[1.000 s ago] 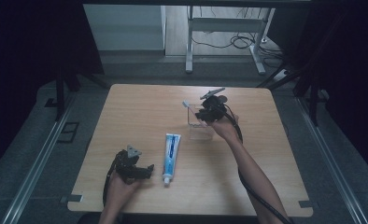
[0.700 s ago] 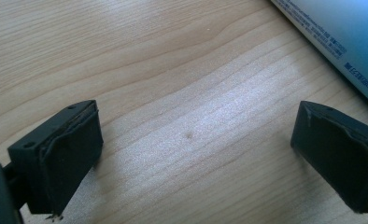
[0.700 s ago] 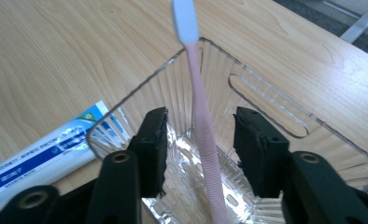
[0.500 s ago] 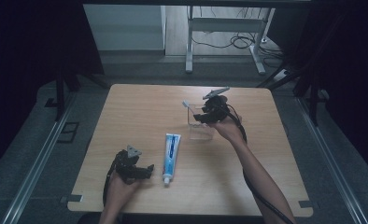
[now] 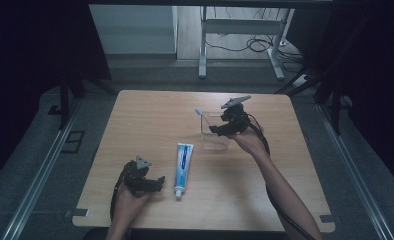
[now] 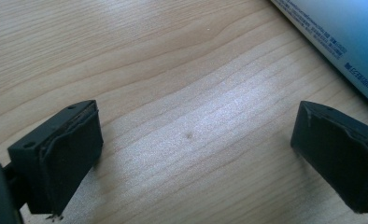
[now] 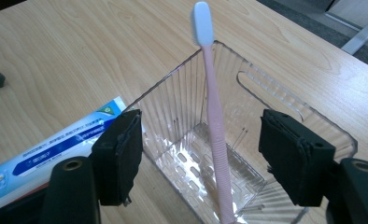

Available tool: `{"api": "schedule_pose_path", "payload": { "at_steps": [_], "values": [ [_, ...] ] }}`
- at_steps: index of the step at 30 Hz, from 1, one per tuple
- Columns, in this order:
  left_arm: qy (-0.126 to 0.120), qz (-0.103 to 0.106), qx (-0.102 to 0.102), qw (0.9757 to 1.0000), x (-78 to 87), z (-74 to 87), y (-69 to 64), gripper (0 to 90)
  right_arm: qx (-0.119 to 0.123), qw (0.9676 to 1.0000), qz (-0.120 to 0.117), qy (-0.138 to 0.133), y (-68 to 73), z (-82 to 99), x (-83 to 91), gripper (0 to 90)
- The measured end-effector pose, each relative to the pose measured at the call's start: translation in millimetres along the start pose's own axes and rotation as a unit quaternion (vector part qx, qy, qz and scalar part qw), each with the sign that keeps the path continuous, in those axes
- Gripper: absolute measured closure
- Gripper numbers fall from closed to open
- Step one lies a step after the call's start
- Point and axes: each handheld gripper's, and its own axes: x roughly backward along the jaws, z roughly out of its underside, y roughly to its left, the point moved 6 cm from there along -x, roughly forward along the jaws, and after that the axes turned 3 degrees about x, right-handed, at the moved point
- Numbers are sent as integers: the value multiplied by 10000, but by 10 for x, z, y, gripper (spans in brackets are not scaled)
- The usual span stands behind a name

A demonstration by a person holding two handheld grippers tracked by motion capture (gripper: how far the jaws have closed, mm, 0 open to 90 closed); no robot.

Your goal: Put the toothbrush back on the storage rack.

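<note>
Toothbrush (image 7: 213,116): 1, in 1 clear box (image 7: 285,100)

— Any wording legible here?
— Print runs along the toothpaste tube (image 7: 56,154) lying on the desk (image 5: 150,120), white on blue, but too small and blurred to read.

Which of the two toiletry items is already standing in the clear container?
The pink toothbrush: it leans upright inside the clear container, head above the rim. The toothpaste tube lies flat on the table, outside it.
</note>
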Motion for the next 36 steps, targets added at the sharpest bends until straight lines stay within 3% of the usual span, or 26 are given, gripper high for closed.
{"api": "schedule_pose_path", "payload": {
  "at_steps": [10,18,36],
  "values": [
    [0,-3,2,10000,0,0,0,22,54,9999,13,-95,-5,82,140,244],
    [-1,-2,4,10000,0,0,-1,22,178,9998,93,-23,29,177,199,191],
    [-1,-3,4,10000,0,0,-1,23,142,9997,167,-67,8,440,396,112]
  ]
}}
